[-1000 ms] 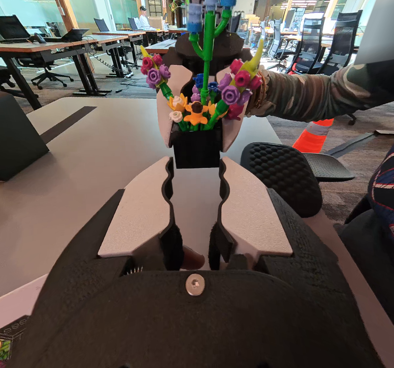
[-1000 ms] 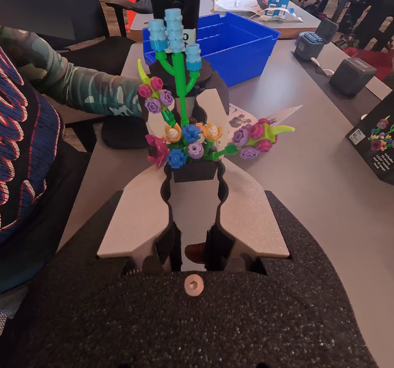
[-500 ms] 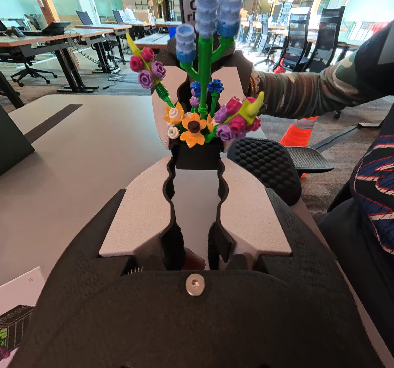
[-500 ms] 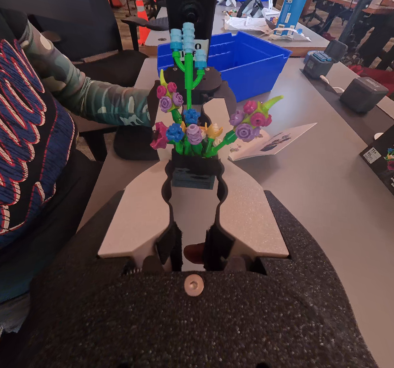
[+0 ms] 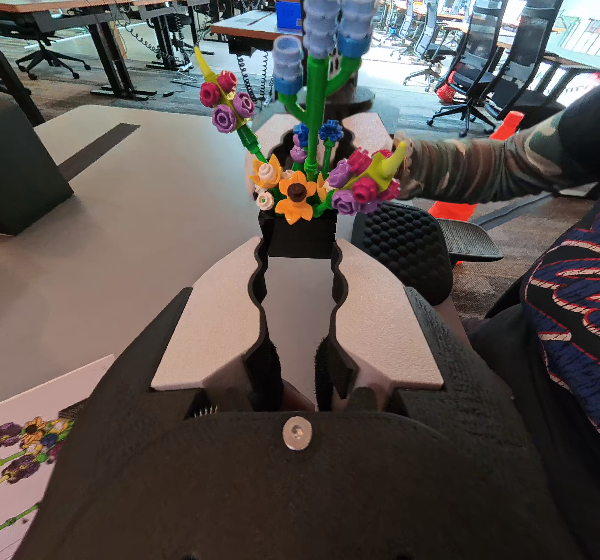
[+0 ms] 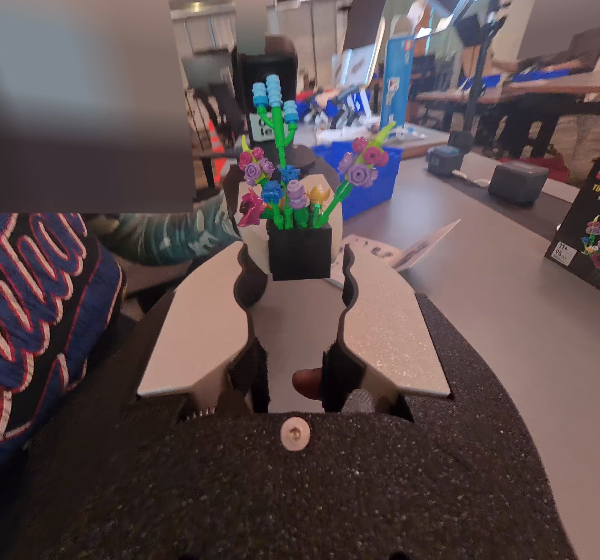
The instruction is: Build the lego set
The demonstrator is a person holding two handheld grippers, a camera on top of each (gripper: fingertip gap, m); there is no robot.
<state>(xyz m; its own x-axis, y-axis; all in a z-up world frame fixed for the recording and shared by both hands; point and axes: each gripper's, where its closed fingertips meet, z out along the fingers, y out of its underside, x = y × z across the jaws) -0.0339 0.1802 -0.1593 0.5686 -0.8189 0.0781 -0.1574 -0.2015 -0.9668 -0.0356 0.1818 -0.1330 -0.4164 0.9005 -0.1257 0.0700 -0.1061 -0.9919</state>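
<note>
The lego flower bouquet (image 5: 295, 190) stands in a black pot (image 5: 300, 236) and carries a tall green stem with light blue tips, purple and magenta sprays and an orange flower. My left gripper (image 5: 298, 249) is shut on the pot at its fingertips and holds it above the grey table (image 5: 130, 220). In the right wrist view the pot (image 6: 300, 252) sits just past my right gripper (image 6: 293, 249), which is open with gaps on both sides of the pot. The left gripper's white fingers (image 6: 255, 252) flank the pot there. The right gripper's fingers (image 5: 367, 129) show behind the flowers.
A blue bin (image 6: 367, 187), an open instruction booklet (image 6: 415, 246) and the set's dark box (image 6: 581, 242) lie on the table. A black box (image 5: 26, 171) stands at the left. A black chair (image 5: 406, 246) and an orange cone (image 5: 454, 207) are beside the table's edge. Both grippers' tips are close together, under 4 cm apart.
My left gripper has closed in on the pot and taken hold of it. My right gripper, shut on the pot before, has opened and drawn back. The bouquet now stands more upright.
</note>
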